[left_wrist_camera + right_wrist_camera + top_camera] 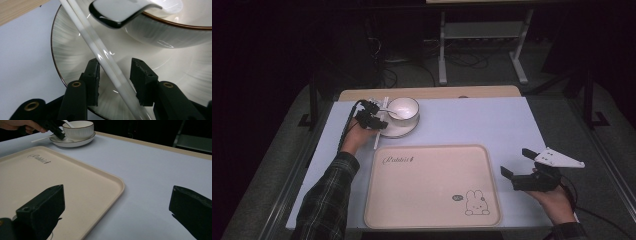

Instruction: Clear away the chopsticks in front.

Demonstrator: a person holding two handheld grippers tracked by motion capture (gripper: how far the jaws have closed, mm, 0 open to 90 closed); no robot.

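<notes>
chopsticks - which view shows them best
The left gripper view: the white chopsticks run close up across the plate, between the jaws. The high view shows thin white lines beside the bowl; the right gripper view, one far tip.

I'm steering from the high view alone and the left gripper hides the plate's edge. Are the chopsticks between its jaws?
Observer: Yes. In the left gripper view the chopsticks run between the left gripper pads, over the plate.
Operator: Pressed yet?
Observer: Not yet; there is a gap on both sides of them.
Operator: Anything overhead?
Observer: A spoon handle juts over the bowl rim, just beyond the jaws.
</notes>
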